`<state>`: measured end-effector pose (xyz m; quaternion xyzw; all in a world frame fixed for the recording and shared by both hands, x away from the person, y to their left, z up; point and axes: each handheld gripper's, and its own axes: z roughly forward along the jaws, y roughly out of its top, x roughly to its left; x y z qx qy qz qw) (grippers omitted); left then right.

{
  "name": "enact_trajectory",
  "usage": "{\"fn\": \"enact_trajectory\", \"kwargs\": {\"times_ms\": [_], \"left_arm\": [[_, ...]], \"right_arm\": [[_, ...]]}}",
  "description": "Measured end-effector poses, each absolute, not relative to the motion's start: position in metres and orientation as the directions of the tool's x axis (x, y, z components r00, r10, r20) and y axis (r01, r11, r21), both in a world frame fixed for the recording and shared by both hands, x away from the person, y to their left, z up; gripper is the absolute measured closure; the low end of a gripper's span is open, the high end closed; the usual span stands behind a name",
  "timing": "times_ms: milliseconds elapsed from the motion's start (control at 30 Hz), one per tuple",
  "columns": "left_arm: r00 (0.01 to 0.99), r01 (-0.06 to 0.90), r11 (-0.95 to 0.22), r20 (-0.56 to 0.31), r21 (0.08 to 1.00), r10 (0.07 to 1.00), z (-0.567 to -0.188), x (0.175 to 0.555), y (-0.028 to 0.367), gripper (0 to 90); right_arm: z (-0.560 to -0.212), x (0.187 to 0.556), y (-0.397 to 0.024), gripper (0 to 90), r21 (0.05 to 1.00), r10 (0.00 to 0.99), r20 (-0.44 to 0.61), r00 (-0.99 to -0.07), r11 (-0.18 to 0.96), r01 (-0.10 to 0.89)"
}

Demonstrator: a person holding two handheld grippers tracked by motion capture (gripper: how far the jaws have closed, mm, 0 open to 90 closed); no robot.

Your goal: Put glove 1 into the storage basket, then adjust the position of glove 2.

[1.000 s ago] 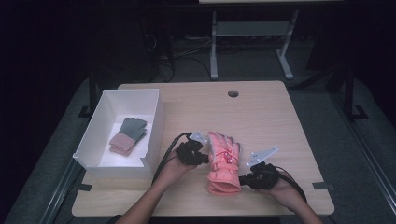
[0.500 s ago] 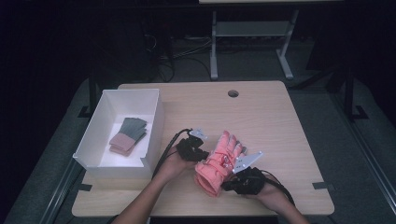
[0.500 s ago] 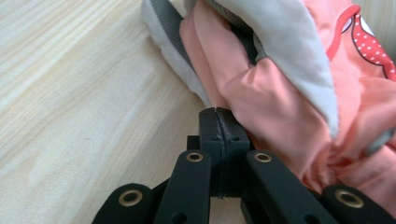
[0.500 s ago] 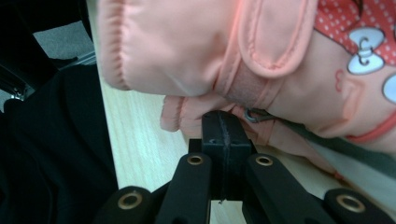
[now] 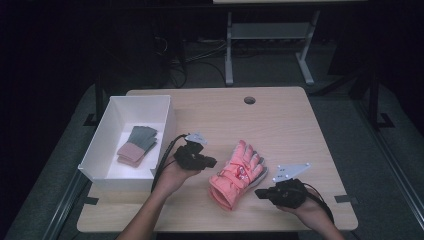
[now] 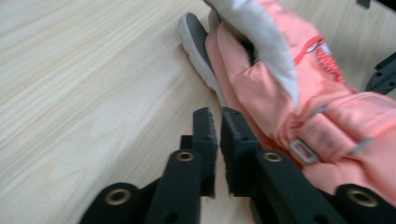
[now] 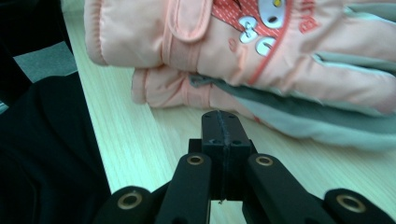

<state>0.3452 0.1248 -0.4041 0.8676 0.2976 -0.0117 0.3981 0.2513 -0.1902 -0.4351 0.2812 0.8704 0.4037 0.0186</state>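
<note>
A pair of salmon-pink ski gloves lies stacked on the wooden table, fingers pointing far right, cuffs toward the front edge. My left gripper hovers just left of the gloves. In the left gripper view its jaws have just been opening and stand a small gap apart with nothing between them, beside the glove. My right gripper sits just right of the cuffs. In the right gripper view it is shut and empty, a short way from the gloves.
A white box stands at the table's left, holding a grey and pink knit glove pair. A round cable hole sits near the table's far edge. Bare wood lies beyond the gloves.
The pink gloves have turned from lying straight to angled, fingers now toward the far right. Both grippers have drawn back from them, the left one leftward, the right one to the right.
</note>
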Motion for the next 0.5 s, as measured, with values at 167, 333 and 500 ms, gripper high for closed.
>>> {"fn": "enact_trajectory", "kwargs": {"times_ms": [167,333,500], "left_arm": [[0.825,0.52,-0.515,-0.244,0.681,0.51,-0.395,0.338,0.121,68.5],[0.826,0.519,-0.511,-0.247,0.686,0.507,-0.387,0.335,0.117,50.6],[0.841,0.5,-0.517,-0.247,0.695,0.482,-0.379,0.332,0.105,32.2]], "right_arm": [[-0.436,0.248,-0.203,80.9,0.72,0.546,0.178,-0.819,0.495,0.487],[-0.438,0.252,-0.208,60.8,0.72,0.596,0.138,-0.791,0.488,0.494],[-0.439,0.255,-0.21,45.8,0.714,0.636,0.125,-0.761,0.475,0.514]]}}
